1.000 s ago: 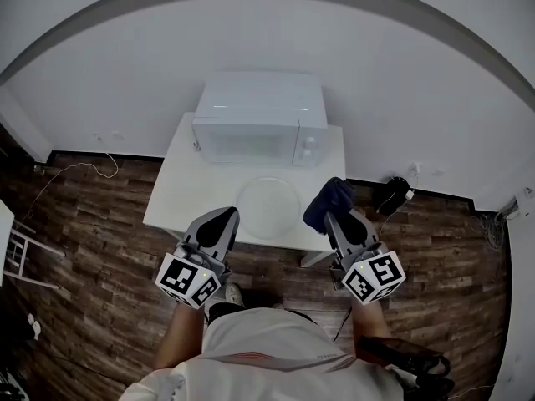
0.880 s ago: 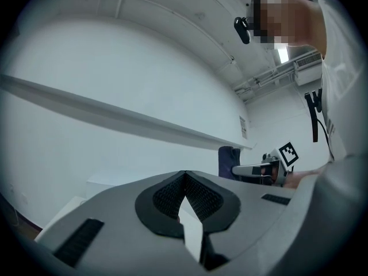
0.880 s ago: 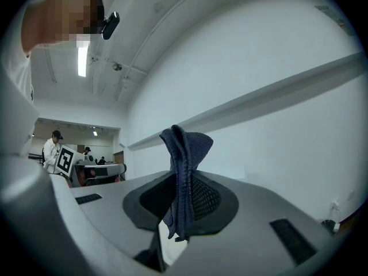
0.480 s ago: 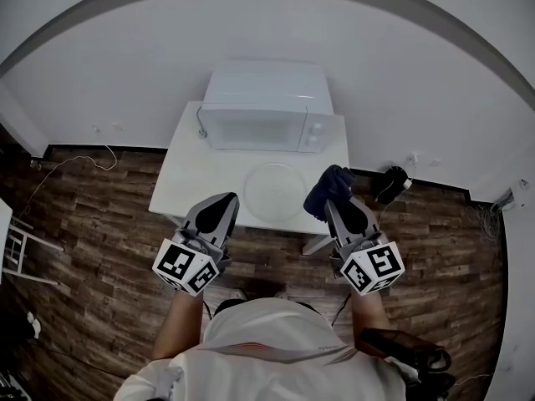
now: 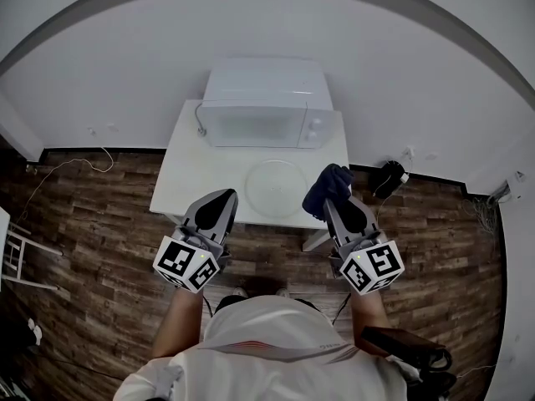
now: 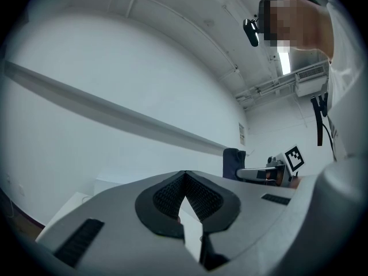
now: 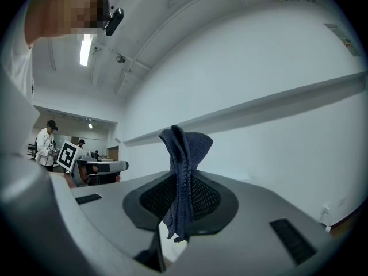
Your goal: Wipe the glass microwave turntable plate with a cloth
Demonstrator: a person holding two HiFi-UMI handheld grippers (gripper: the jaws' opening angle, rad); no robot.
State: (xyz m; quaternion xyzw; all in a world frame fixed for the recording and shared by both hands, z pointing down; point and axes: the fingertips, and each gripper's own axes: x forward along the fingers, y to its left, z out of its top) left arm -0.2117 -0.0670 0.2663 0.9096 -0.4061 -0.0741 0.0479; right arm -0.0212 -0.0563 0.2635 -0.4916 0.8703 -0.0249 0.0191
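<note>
Gripping the cloth: the right hand-held gripper is clenched on a dark blue fabric cloth. The cloth stands up in a fold from between the jaws, and a short end hangs below them.
Left hand-held gripper: the jaws are pressed together at the tips with nothing between them.
Landmark: a white box-shaped microwave oven sits at the back of the white rectangular bench, its door closed.
Turntable plate: the round clear glass plate lies flat on the bench, directly in front of the microwave oven.
Cloth position: in front of the microwave oven's right end, raised above the bench.
Left hand-held gripper position: in front of the microwave oven's left end, at the bench's near edge.
Floor: dark wood-plank floor lies in front of the microwave oven, beyond the bench.
</note>
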